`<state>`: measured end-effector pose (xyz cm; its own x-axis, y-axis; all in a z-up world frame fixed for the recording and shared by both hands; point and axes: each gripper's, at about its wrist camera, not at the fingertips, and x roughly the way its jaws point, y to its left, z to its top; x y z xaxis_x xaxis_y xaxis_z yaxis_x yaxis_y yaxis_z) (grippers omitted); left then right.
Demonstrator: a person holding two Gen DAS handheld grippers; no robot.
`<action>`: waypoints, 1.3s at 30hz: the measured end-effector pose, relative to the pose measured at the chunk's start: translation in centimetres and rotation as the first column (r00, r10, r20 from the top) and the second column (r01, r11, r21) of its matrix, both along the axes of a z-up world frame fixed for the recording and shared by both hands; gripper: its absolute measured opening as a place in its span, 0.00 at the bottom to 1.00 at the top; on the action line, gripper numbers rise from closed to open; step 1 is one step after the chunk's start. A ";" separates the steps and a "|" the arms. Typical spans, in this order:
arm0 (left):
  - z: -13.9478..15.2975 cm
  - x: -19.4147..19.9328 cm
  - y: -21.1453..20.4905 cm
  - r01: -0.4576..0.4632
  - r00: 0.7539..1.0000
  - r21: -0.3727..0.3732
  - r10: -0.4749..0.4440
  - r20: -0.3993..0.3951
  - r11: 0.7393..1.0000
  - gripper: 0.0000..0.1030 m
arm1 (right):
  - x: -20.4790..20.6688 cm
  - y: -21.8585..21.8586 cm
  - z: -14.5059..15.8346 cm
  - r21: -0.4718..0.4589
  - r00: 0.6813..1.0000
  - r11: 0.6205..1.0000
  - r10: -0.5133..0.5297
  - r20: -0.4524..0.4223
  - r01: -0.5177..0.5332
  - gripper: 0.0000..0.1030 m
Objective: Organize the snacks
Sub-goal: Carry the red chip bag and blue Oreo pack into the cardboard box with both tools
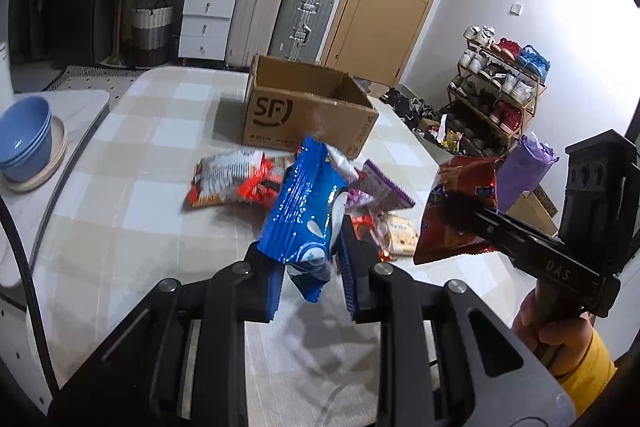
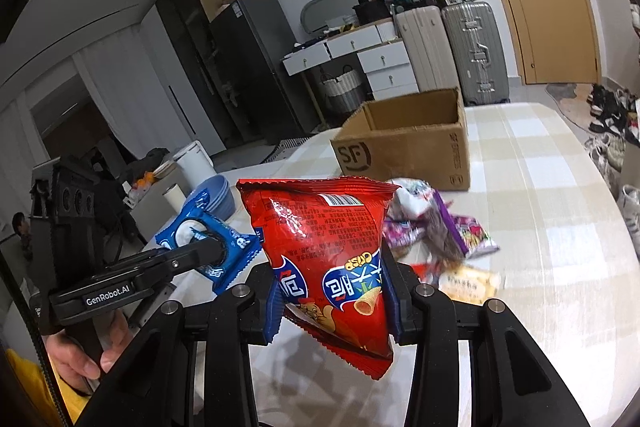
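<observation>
Left wrist view: both snacks lifted off the desk point(image 1: 120, 155), box point(image 1: 308, 107) at upper centre.
Left hand-held gripper point(image 1: 308, 267) pinches the blue cookie pack point(image 1: 300, 211); right hand-held gripper point(image 2: 332, 303) clamps the red crisp bag point(image 2: 320, 247). Carry both over the rim before letting go.

Checked table point(image 1: 120, 195): box point(image 1: 308, 115), snack packets point(image 1: 232, 183)

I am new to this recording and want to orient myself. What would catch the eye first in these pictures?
Two packets held in the air above the checked table: a blue snack packet in the left gripper, a red crisp bag in the right gripper. Behind them an open cardboard box stands, with more snacks lying before it.
</observation>
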<state>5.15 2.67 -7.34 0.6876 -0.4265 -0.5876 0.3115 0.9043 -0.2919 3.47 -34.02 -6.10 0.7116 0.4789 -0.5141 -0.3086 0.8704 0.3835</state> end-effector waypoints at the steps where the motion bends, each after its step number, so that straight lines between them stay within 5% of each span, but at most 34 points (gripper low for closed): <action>1: 0.3 0.3 -0.1 0.000 1.000 0.005 0.000 0.008 1.000 0.20 | 0.5 -0.1 0.2 0.008 1.000 1.000 -0.001 0.000 0.001 0.39; 11: 4.9 5.9 -2.3 0.036 0.997 0.074 -0.041 0.065 0.997 0.20 | 5.8 -1.8 3.9 0.059 1.000 0.998 0.003 0.026 -0.004 0.39; 24: 9.3 20.2 -5.9 0.021 0.999 0.143 -0.027 0.038 0.989 0.20 | 17.5 -3.9 7.4 0.086 1.000 0.996 -0.008 -0.024 0.010 0.39; 39: 5.5 37.6 -12.4 0.084 0.991 0.227 -0.058 -0.121 0.970 0.20 | 28.6 -3.2 4.5 -0.021 0.990 0.999 -0.031 -0.140 0.029 0.39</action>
